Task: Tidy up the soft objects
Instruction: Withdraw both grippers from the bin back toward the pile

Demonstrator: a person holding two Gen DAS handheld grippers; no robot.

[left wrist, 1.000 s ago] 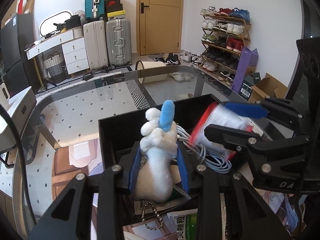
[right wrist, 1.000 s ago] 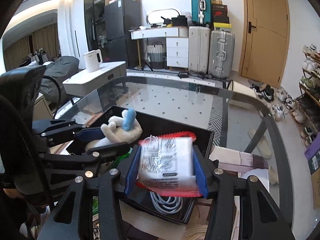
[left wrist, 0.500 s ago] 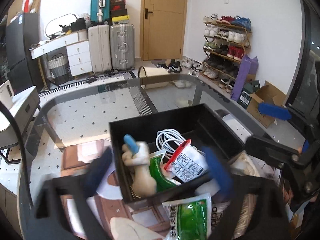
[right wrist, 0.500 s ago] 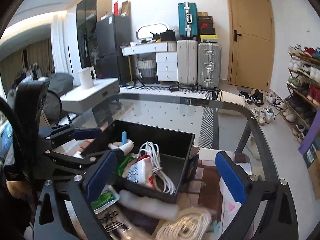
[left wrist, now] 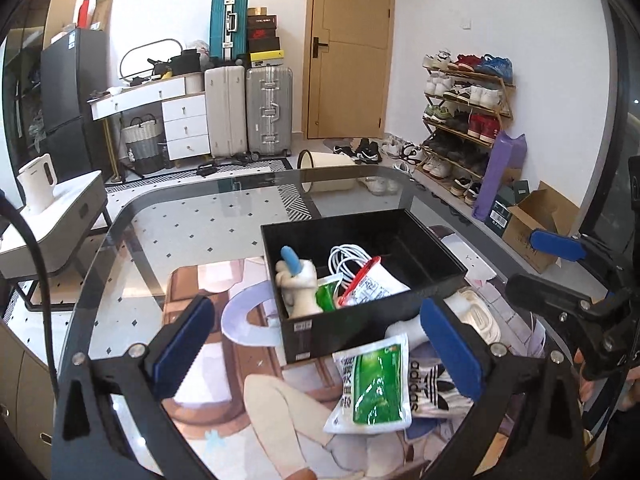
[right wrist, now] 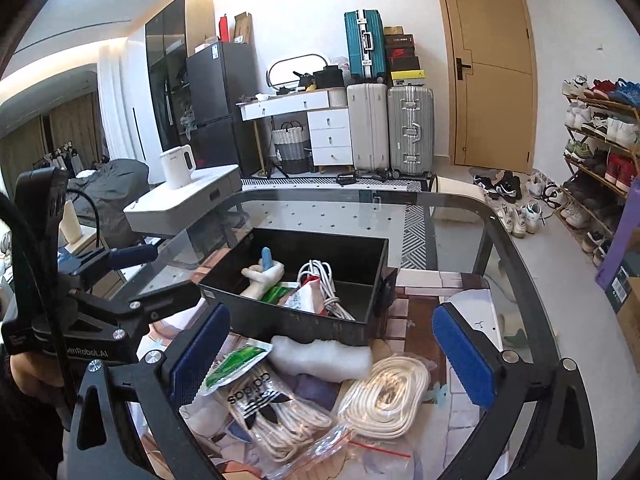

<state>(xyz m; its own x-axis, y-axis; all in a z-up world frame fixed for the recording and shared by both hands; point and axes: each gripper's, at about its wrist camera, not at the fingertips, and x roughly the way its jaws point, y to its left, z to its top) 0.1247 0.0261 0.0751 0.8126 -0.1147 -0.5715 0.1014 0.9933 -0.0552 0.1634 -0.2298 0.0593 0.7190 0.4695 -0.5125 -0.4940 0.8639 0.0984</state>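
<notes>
Left wrist view. The left gripper (left wrist: 320, 344) stands wide open and empty above the glass desk (left wrist: 132, 240). Between its blue pads lies a green-and-white packet (left wrist: 370, 390), touching a bag printed "adidas" (left wrist: 434, 390) on its right. Behind them sits the black box (left wrist: 360, 332); along its left wall stands a white plush toy (left wrist: 298, 290) with a blue tip, then a green sachet (left wrist: 328, 290), a red-edged zip bag (left wrist: 370, 284) and, behind these, a coiled white cable (left wrist: 346, 254). The right half of the box is bare, a fact clearer here than in the other view. At the far right the right gripper (left wrist: 554, 276) appears side-on, its fingers apart.

Right wrist view. The left gripper (right wrist: 160, 276) shows at the left edge, fingers spread. The right gripper (right wrist: 332, 354) is likewise wide open, holding nothing. This view alone shows a clear plastic roll (right wrist: 320, 358) just in front of the black box (right wrist: 296, 322), a loose coil of white rope (right wrist: 386, 398) to its right, and a second rope bundle (right wrist: 276, 426) inside the adidas bag (right wrist: 256, 398). The green packet (right wrist: 234, 360) is half hidden by the left pad. The plush toy (right wrist: 262, 278) and cable (right wrist: 324, 284) remain visible in the box.
</notes>
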